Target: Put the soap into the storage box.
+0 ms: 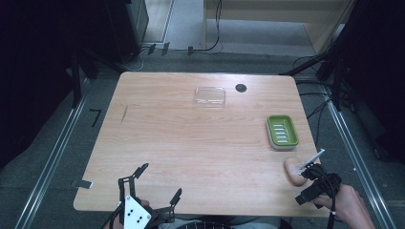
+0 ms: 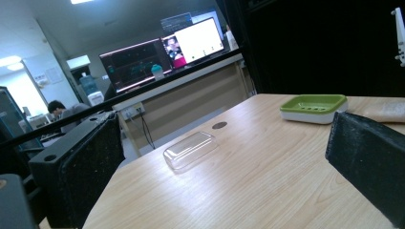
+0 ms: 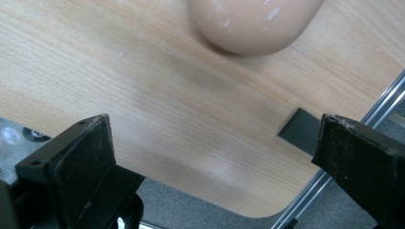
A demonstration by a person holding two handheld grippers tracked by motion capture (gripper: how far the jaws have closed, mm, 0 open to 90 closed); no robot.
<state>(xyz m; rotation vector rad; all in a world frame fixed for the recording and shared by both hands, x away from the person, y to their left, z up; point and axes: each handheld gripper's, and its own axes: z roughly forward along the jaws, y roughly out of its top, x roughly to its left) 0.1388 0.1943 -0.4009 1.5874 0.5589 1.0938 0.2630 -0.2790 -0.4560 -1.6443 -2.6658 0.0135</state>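
Note:
A tan oval soap bar (image 1: 293, 171) lies near the table's front right corner and shows at the top of the right gripper view (image 3: 253, 21). My right gripper (image 1: 311, 175) hovers just right of it, open and empty (image 3: 212, 138), jaws wide over bare wood short of the soap. A green soap dish (image 1: 282, 131) with a white base sits behind the soap (image 2: 314, 107). A clear plastic lid (image 1: 210, 95) rests at the back middle (image 2: 189, 150). My left gripper (image 1: 158, 183) is at the front edge, open with nothing between its jaws (image 2: 224, 143).
The wooden table (image 1: 181, 143) has a small dark round hole (image 1: 240, 88) near the lid. Metal rails (image 1: 52, 157) run along both sides on the floor. Cables lie beyond the far edge. A black tab (image 3: 298, 129) sticks out past the table's corner.

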